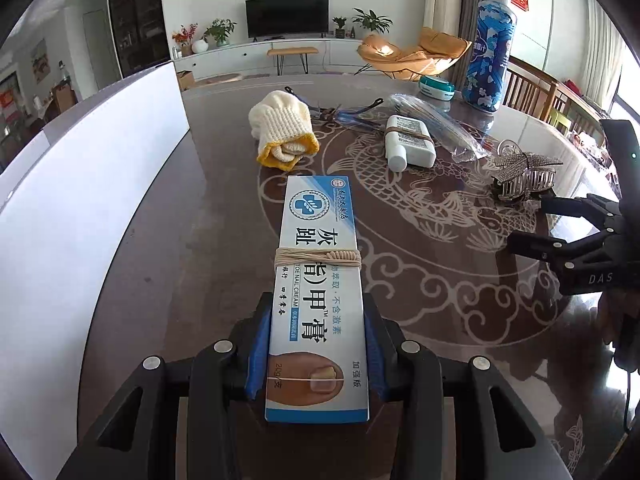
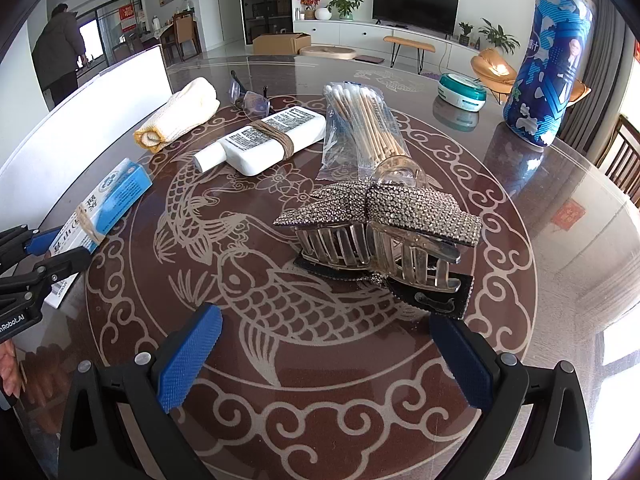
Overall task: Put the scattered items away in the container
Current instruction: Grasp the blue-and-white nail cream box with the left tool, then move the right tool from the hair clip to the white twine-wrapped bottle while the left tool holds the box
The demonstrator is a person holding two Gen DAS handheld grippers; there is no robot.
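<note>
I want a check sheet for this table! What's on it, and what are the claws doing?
Surface: dark round table with a fish pattern.
Job's things: cream box, white bottle, rolled glove, cotton swabs, sparkly hair clip, glasses; white container at the left.
Clutter: blue patterned bottle, teal-lidded jar.
Grippers: left claw shut on the cream box; right claw open, empty, just short of the hair clip.
Cables: dark cable by the right claw.
Surroundings: living room with a television; a person stands far off.
</note>
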